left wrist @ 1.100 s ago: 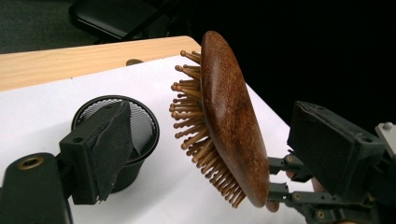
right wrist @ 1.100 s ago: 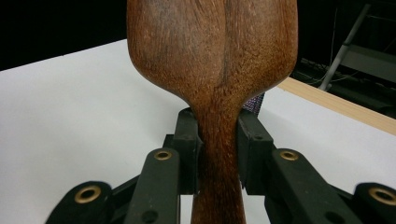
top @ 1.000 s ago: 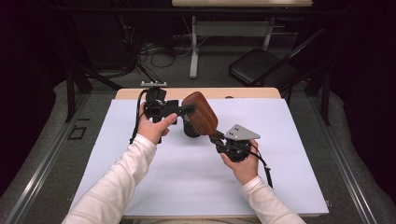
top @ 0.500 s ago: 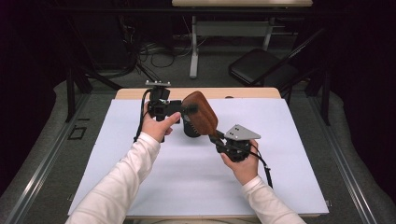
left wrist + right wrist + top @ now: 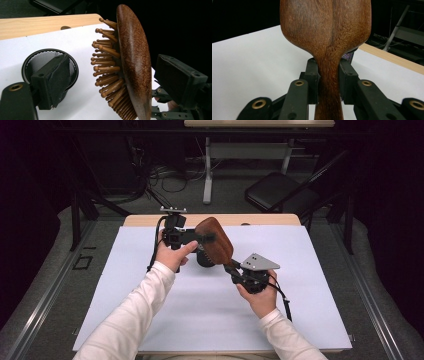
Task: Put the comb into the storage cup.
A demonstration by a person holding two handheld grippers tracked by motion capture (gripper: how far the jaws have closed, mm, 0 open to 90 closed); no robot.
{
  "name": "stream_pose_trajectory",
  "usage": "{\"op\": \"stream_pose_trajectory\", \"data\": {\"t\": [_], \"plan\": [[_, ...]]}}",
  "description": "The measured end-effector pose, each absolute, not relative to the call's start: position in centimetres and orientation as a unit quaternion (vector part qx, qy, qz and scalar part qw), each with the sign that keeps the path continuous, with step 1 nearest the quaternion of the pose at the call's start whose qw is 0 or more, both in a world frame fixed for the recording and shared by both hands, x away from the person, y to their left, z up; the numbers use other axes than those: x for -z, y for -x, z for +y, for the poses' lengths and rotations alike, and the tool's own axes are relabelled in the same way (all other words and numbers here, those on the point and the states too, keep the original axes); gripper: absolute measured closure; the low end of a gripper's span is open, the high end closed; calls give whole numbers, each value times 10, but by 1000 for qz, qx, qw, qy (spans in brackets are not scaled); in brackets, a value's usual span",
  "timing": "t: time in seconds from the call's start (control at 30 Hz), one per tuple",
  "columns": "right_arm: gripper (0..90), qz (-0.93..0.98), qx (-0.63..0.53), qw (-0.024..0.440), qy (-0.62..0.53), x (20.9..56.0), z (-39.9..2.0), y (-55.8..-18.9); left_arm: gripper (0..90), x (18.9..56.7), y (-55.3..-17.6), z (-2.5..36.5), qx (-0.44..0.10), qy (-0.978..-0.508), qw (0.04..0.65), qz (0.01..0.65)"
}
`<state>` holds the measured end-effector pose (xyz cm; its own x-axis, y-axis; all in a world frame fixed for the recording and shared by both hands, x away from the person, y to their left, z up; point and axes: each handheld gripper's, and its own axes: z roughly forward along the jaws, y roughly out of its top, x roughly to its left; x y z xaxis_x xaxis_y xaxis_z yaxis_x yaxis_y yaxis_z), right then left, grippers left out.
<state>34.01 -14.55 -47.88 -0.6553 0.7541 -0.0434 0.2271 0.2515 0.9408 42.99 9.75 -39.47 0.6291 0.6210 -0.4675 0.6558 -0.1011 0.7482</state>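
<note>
Right gripper (image 5: 329,85) pinches the wooden hairbrush (image 5: 215,240) by its handle above the white sheet (image 5: 150,320), while the left gripper (image 5: 107,82), spread around its head, has barely shifted, a black mesh cup (image 5: 37,61) behind.

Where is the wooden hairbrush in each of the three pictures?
High view: the wooden hairbrush is raised above the table's far middle, between the two hands.
Left gripper view: right of centre, edge-on, pegs pointing left.
Right gripper view: top centre, smooth back facing the camera, handle squeezed in the right claw.
Shared landmark: the black mesh cup, beneath the brush in the high view, peeking out behind it in the right gripper view.
</note>
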Motion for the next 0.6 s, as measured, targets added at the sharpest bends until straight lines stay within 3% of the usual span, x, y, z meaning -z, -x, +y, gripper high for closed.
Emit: {"op": "stream_pose_trajectory", "data": {"t": [0.6], "plan": [[726, 745, -522, 259, -325, 477, -146, -339, 154, 398, -432, 93, 37, -738, 519, 430]]}}
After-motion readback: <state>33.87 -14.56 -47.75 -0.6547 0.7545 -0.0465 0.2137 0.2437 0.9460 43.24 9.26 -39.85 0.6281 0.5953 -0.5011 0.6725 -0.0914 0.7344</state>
